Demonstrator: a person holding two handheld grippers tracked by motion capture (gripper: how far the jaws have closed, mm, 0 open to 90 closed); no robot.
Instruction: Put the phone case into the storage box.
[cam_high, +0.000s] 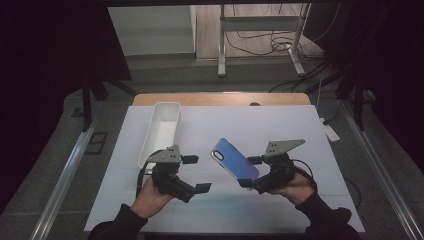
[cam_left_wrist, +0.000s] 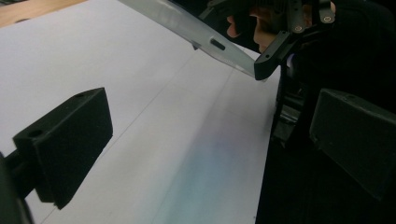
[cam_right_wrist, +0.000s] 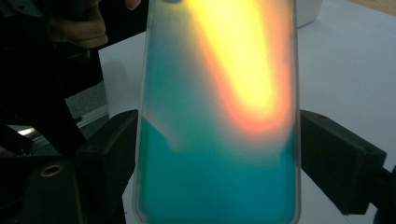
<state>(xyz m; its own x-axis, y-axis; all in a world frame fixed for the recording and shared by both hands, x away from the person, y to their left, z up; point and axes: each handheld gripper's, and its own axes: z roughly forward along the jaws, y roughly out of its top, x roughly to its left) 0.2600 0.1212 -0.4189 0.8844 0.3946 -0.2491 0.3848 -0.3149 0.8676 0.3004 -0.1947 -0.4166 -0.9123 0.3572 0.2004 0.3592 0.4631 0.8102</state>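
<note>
An iridescent blue-purple phone case is held tilted above the white mat, lifted off the surface. My right gripper is shut on its lower end. In the right gripper view the case glows teal, orange and yellow between the two black pads, which press on its long edges. My left gripper is just left of the case, open, with nothing between its fingers. In the left gripper view its jaws stand wide over bare mat, and the case's thin edge crosses the top.
A long white bin stands on the mat's far left, beyond my left gripper. The wooden table edge runs behind the mat. Metal rails flank the table on both sides.
</note>
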